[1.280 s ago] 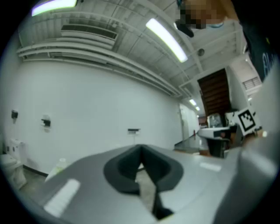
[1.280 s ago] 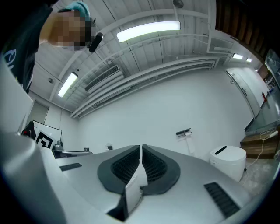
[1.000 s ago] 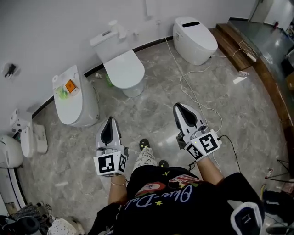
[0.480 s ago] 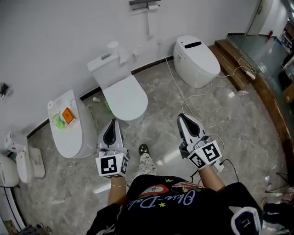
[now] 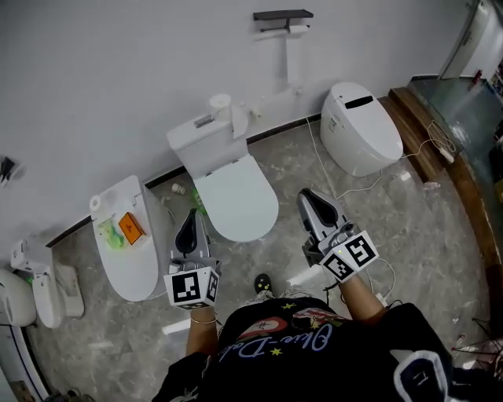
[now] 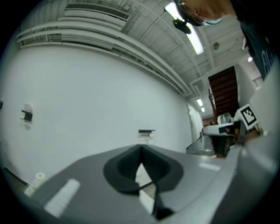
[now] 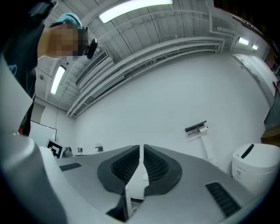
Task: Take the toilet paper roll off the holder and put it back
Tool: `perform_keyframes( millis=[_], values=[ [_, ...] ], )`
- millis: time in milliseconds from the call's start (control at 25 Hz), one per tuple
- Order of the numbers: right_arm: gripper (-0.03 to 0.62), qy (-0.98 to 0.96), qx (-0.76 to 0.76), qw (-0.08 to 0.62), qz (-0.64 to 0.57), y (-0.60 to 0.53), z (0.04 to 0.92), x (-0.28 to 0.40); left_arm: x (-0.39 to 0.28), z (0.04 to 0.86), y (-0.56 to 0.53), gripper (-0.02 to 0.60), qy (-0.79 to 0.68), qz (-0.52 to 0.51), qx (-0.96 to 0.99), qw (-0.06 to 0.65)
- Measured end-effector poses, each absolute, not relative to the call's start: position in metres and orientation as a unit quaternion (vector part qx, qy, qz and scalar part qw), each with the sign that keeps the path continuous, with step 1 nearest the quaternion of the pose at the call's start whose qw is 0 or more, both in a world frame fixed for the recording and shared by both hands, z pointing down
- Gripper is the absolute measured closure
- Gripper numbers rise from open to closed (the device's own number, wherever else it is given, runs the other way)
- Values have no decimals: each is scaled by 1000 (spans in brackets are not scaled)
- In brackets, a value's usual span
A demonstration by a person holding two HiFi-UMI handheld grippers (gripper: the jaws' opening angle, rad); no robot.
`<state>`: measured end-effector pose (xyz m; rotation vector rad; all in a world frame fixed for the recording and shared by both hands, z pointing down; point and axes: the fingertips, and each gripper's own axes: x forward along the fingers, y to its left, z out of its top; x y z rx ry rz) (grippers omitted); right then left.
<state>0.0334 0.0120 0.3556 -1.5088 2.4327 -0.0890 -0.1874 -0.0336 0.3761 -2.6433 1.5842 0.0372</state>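
High on the white wall hangs the dark holder (image 5: 283,15), with the toilet paper roll (image 5: 297,28) under its right end and a strip of paper (image 5: 284,56) hanging down. The same holder (image 6: 146,131) is small and far off in the left gripper view. It sits right of centre as holder (image 7: 195,127) with roll (image 7: 204,129) in the right gripper view. My left gripper (image 5: 188,217) and right gripper (image 5: 309,197) are held low over the floor, far short of the wall. Both are shut with nothing between their jaws.
A white toilet with a tank (image 5: 234,196) stands straight ahead between the grippers. A smart toilet (image 5: 363,129) is at the right, with a cable (image 5: 346,188) trailing over the marble floor. Another toilet (image 5: 130,243) with orange and green items is at the left. A wooden step (image 5: 428,129) runs along the right.
The view has shifted toward the wall, so the holder and roll have come fully into sight at the top. Both grippers stay shut and keep their places in front of the body.
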Motion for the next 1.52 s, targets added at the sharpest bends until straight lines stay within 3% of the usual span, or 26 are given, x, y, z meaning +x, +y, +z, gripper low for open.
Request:
perform_keyframes(
  millis=[520,680,960,1080,1160,1240,1400,1520],
  values=[
    [579,872,-472,120,-49,-128,365,48,-166,377,-146,583,557,3,-830,26],
    [579,903,-423,72,-25,-191,368,55,-136,371,-189,583,566,5,-824,34],
    [576,949,-284,-106,85,-318,402,23,-122,377,-225,583,592,8,-806,5],
    [547,942,-238,-204,115,-368,439,-1,-134,392,-229,583,610,-4,-793,-14],
    [461,935,-211,-264,108,-400,466,-18,-143,398,-235,583,621,-10,-784,-25],
    [430,926,-189,-314,94,-427,489,-34,-149,400,-240,583,624,-16,-780,-30],
    [422,878,-139,-444,114,-474,535,-47,-169,403,-251,583,637,-21,-770,-36],
    [421,854,-116,-499,92,-499,562,-50,-185,406,-259,583,650,-31,-758,-40]
  ],
)
